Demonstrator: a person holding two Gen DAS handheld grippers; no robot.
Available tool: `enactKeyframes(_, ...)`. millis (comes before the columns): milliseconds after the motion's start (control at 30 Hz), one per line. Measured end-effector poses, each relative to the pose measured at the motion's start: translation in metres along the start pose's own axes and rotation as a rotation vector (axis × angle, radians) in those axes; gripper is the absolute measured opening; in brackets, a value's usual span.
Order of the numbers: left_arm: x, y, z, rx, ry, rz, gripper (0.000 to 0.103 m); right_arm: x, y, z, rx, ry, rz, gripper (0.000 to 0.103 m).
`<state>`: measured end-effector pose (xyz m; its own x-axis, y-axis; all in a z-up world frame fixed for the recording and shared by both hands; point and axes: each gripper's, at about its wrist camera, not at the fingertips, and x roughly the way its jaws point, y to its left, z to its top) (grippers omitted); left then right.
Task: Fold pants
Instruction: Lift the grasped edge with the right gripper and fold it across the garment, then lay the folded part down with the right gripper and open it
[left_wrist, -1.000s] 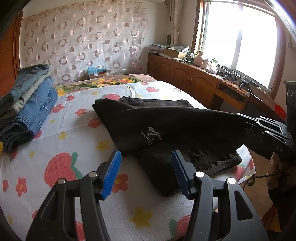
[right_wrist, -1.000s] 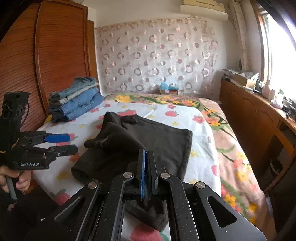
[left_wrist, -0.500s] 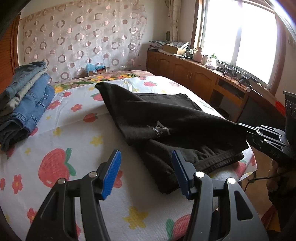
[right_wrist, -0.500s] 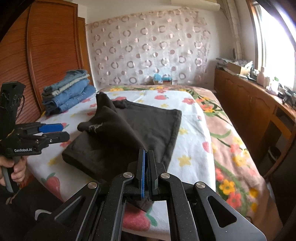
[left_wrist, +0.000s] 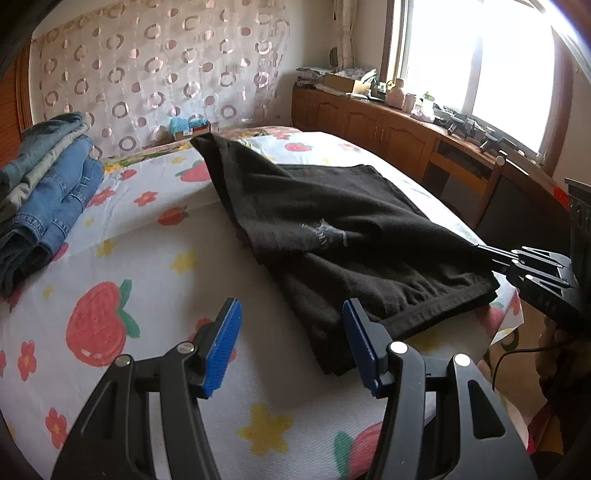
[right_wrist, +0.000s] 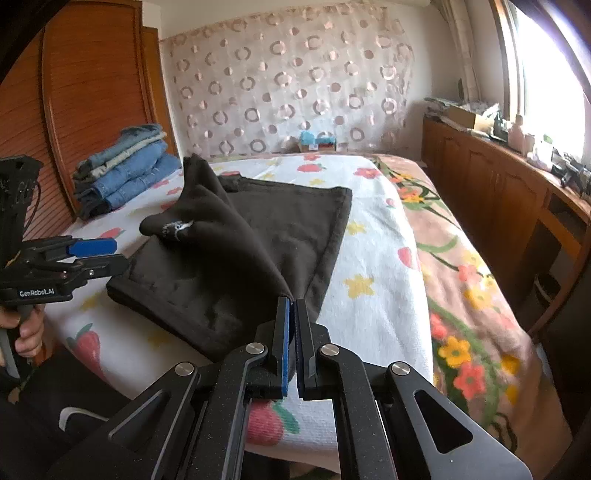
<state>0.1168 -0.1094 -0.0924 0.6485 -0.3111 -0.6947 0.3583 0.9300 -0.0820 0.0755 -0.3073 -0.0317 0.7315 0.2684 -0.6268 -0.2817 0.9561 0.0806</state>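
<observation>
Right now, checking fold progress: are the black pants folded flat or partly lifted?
Partly lifted: right claw pinches a corner of the pants, tenting the top layer.

Legible markings, both views:

1. "GenRobot.AI", white lettering on the black body of the left gripper (right_wrist: 94, 254), seen from the right wrist view; fully readable.
2. White printed logo with a line of lettering on the black pants (left_wrist: 325, 236), visible in both views (right_wrist: 177, 227); creased and blurred, characters cannot be made out.
3. Embossed characters on the side of the right gripper (left_wrist: 491, 256) body in the left wrist view; too dark to read.

No other readable text, numbers or signs.
</observation>
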Motion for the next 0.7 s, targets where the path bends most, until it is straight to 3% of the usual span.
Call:
enactKeyframes(167,0.006,-0.001,-0.004,0.001,0.021,0.002,0.056,0.002,-0.003,-0.001,0.027,0.011,0.012,0.000)
enactKeyframes(333,-0.003,0.005,-0.003,-0.008,-0.001,0.002,0.056,-0.004,-0.002,0.009,0.033,-0.012,0.012,0.014)
enactKeyframes(400,-0.011,0.010,-0.001,-0.015,-0.018,0.006,0.056,-0.008,0.002,0.018,0.025,-0.028,0.020,0.025)
enactKeyframes(667,-0.038,0.033,0.008,-0.041,-0.083,0.034,0.056,-0.004,0.036,0.052,-0.040,-0.055,0.098,0.033)
enactKeyframes(700,-0.039,0.035,0.009,-0.043,-0.086,0.037,0.056,-0.003,0.040,0.053,-0.049,-0.055,0.106,0.037)
